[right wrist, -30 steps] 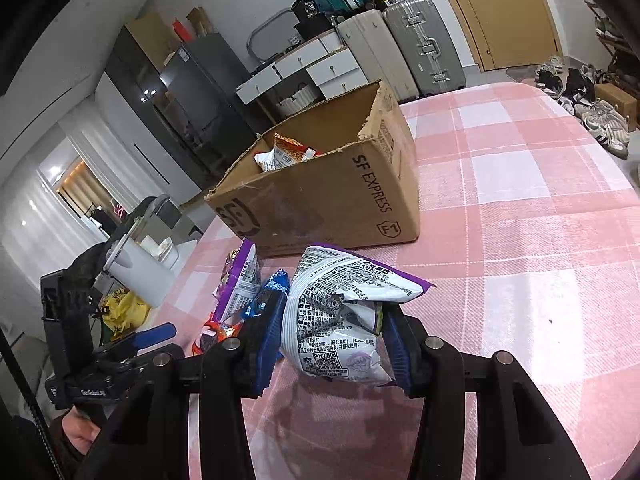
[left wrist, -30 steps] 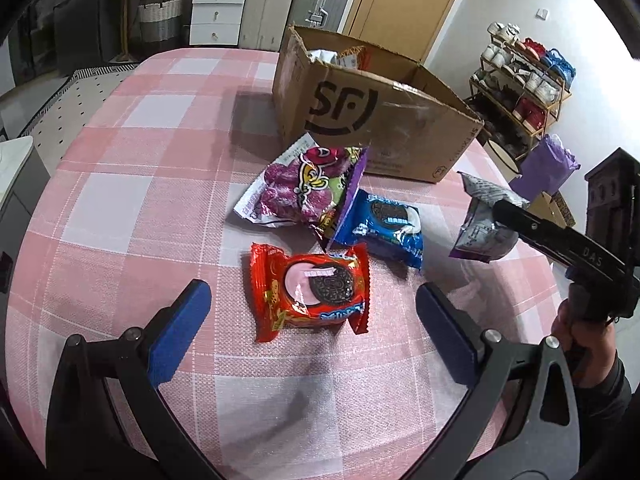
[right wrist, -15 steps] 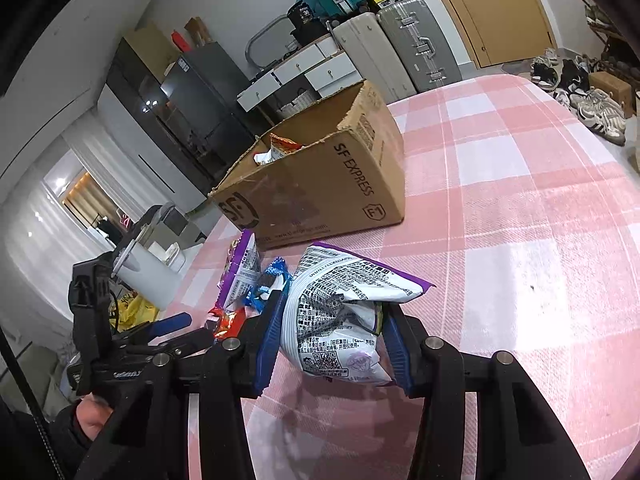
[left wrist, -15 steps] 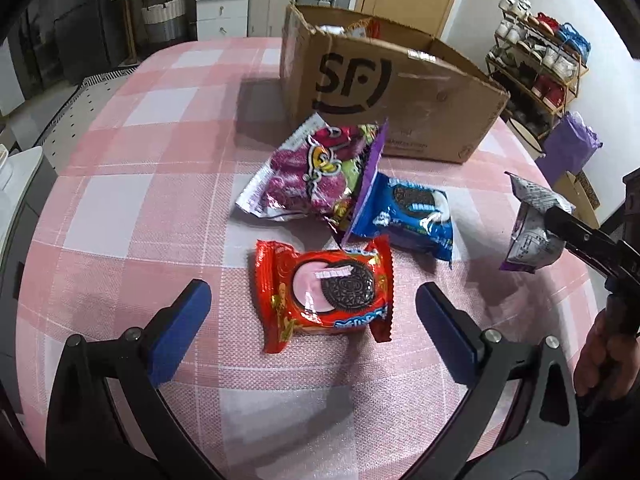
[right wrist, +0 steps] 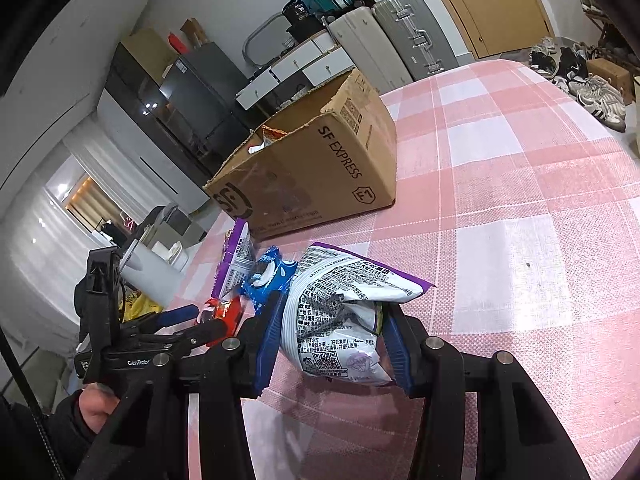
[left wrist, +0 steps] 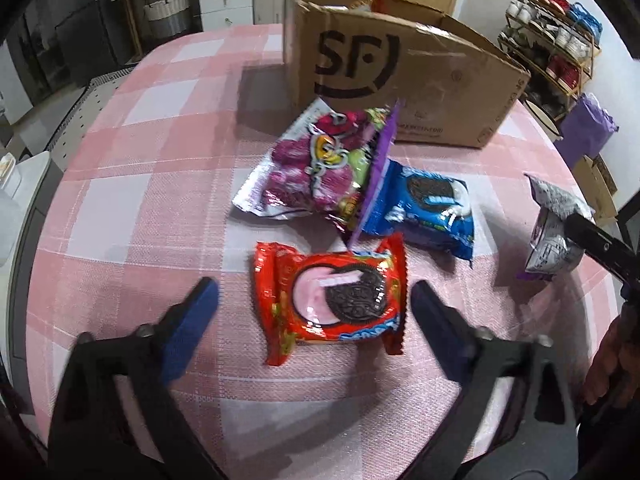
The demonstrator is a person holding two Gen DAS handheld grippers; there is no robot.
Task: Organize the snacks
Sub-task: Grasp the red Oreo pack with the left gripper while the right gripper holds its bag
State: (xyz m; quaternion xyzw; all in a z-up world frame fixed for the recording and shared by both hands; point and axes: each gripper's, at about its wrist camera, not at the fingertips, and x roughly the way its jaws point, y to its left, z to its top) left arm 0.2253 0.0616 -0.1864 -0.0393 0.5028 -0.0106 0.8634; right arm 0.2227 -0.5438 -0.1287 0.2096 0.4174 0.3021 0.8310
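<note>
The left gripper point(left wrist: 312, 304) is pointing steeply down at the table, its blue-padded jaws standing apart on either side of the red foil cookie packet with a dark sandwich biscuit printed on it point(left wrist: 330, 302). These jaws have just been closing in; the packet is lying between them, and the right pad is sitting just beside the packet's crimped edge, the left pad still clear of it.

The right gripper point(right wrist: 332, 332) is squeezing a crumpled white-and-purple printed snack bag point(right wrist: 344, 312) between its narrow-set blue pads, holding it just above the pink-and-white checked tablecloth point(right wrist: 520, 208).

From the red packet outward, a blue cookie packet point(left wrist: 424, 208) is lying at two o'clock, and a shiny magenta-and-green candy bag point(left wrist: 316, 164) is lying at twelve o'clock, its purple edge overlapping the blue one. Beyond these, at twelve to one o'clock, an open brown cardboard box printed with a black SF logo point(left wrist: 392, 68) is standing on the cloth, with some packets showing inside.
</note>
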